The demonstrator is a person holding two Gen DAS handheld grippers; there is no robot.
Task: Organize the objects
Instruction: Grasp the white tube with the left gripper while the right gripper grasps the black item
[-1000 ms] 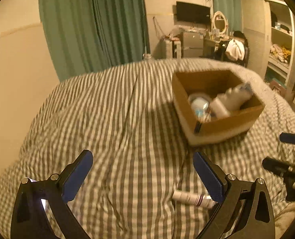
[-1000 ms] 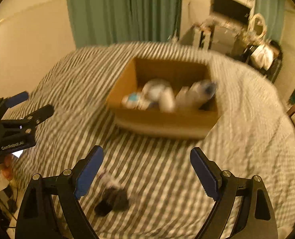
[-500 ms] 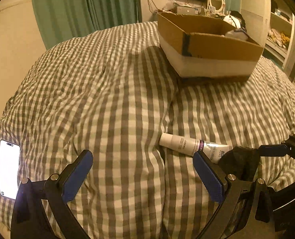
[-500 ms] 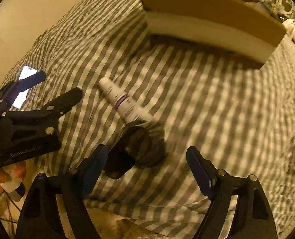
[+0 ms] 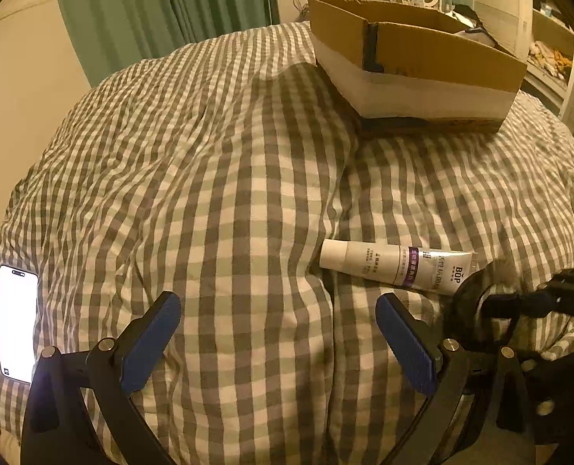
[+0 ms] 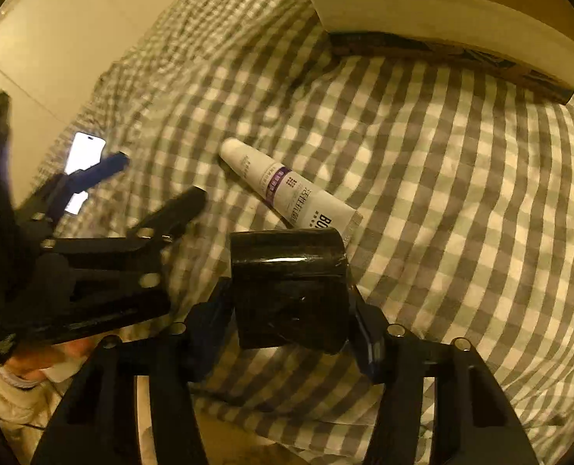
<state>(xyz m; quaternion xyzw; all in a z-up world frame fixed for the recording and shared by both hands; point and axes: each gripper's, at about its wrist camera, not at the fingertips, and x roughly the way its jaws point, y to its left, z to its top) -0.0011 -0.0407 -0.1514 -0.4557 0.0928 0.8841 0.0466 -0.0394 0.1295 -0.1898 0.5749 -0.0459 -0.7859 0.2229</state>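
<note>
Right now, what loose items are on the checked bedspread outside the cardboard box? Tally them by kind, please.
White tube: 1
Black roll, between the right gripper fingers: 1
Lit phone: 1
Total: 3

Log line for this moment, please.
right gripper: closing on black roll | left gripper: open, empty | tube: on bed | box: beyond

The right gripper points steeply down, its jaws just closed in, pads pressing both sides of a black roll of tape. The left gripper hangs beside it, jaws spread wide with nothing between
</note>
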